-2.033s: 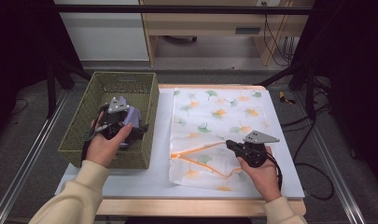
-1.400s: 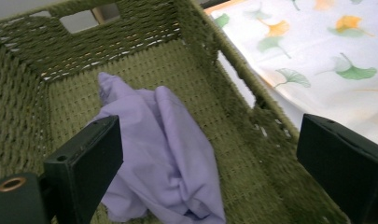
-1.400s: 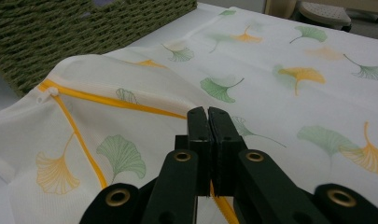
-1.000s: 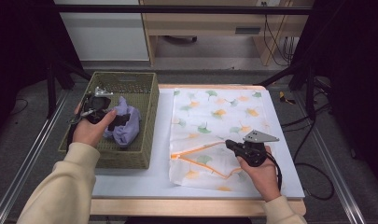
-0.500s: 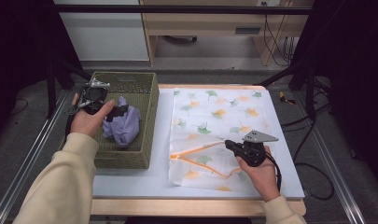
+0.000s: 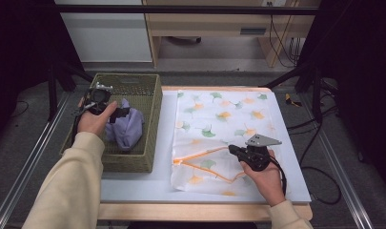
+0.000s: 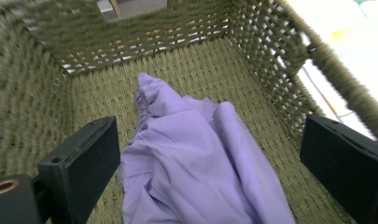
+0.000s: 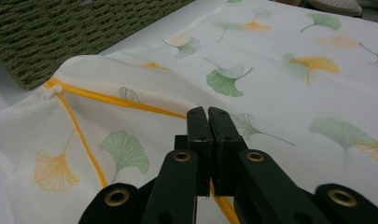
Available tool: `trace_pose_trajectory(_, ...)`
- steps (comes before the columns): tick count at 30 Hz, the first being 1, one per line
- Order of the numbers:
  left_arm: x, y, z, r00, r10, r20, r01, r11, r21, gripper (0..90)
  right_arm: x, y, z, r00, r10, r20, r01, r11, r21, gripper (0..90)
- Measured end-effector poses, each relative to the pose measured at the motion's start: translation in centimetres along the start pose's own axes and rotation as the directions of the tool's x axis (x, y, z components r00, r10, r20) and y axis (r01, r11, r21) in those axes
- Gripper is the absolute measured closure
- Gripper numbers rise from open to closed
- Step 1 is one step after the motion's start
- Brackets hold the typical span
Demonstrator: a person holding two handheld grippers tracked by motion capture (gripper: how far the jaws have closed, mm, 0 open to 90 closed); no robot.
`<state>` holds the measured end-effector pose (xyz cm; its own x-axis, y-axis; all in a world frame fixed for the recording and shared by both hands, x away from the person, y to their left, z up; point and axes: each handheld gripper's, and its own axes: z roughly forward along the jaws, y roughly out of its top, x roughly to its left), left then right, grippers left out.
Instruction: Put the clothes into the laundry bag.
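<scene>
White table [image 6: 133, 183]: left gripper [image 6: 115, 113], earlier shut on purple cloth [image 6: 126, 128], hung wide apart above it in basket [image 6: 152, 119]; right gripper [image 6: 234, 150] clamped laundry bag [image 6: 219, 124] edge.

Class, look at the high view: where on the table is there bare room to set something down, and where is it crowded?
Bare: the strip between the basket and the leaf-print bag, and the table's near-left front. Crowded: the bag's area, the right gripper clamping its zipper edge, and the basket holding purple cloth.

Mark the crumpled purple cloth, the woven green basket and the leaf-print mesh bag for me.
Crumpled purple cloth [image 7: 200, 154]: left gripper view, middle fold.
Woven green basket [image 6: 152, 102]: high view, right wall's rim.
Leaf-print mesh bag [image 6: 224, 114]: high view, flat upper part.
</scene>
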<state>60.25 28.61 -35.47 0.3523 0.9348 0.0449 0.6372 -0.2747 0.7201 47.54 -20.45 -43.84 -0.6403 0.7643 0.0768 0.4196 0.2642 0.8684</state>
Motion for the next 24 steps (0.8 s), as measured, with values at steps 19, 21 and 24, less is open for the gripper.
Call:
trace_pose_trajectory(19,0.6,-2.9,4.3,0.9958,-0.058,0.071,0.05,0.9931,0.107,4.0,0.4,-0.2,0.4,0.9997,-0.021,-0.012,0.021,1.0,0.023,88.1)
trace_pose_trajectory(21,0.8,-2.9,4.5,0.9966,-0.069,0.046,0.063,0.9919,0.11,4.1,0.4,-0.2,0.5,0.9997,-0.021,-0.012,0.021,0.999,0.025,88.0)
trace_pose_trajectory(24,1.0,-2.9,4.8,0.9958,-0.089,0.017,0.087,0.9889,0.121,4.1,0.4,-0.3,0.4,0.9998,-0.015,-0.012,0.015,1.0,0.026,88.0)
